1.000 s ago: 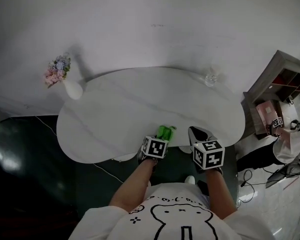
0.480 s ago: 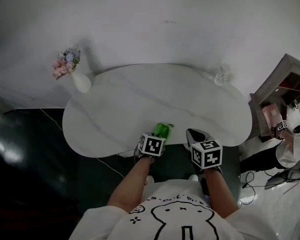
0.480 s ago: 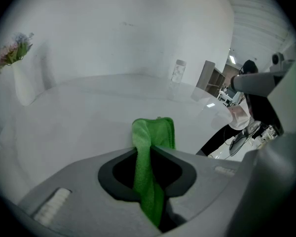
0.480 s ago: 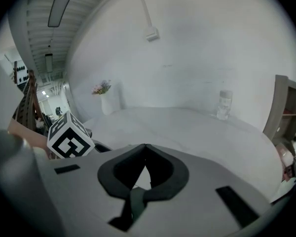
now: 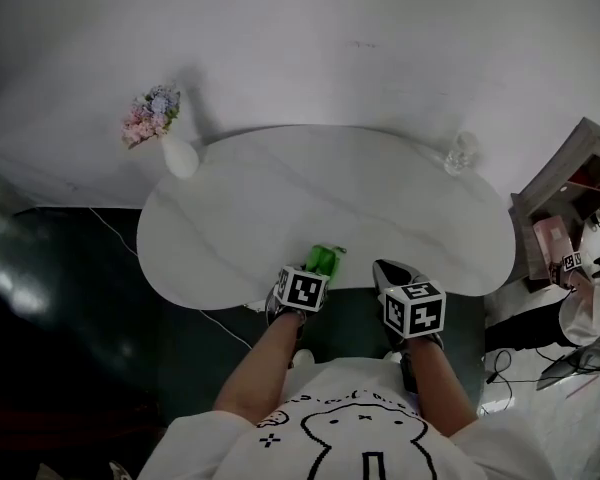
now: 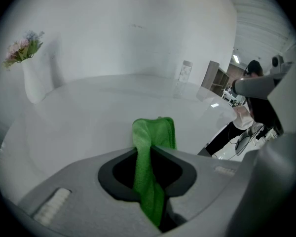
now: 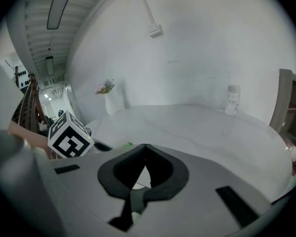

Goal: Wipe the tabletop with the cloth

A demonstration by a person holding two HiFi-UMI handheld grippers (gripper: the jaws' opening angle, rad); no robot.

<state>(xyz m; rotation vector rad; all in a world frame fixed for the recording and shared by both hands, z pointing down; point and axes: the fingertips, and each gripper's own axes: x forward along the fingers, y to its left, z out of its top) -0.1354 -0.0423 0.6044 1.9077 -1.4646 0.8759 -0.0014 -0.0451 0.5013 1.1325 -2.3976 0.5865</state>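
At the table (image 5: 280, 208) edge, the green cloth (image 6: 155, 132) is pinched in the left gripper (image 6: 149, 154); the right gripper's (image 7: 145, 154) jaws are pressed together.

Looking like an office or studio: strip lights (image 7: 59, 5) running overhead, shelf (image 5: 568, 175) and floor cables (image 5: 500, 364) sitting right of right gripper (image 5: 388, 271).

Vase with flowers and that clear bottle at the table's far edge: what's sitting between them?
Nothing. In the head view, the stretch of tabletop between the vase and the clear bottle is bare.
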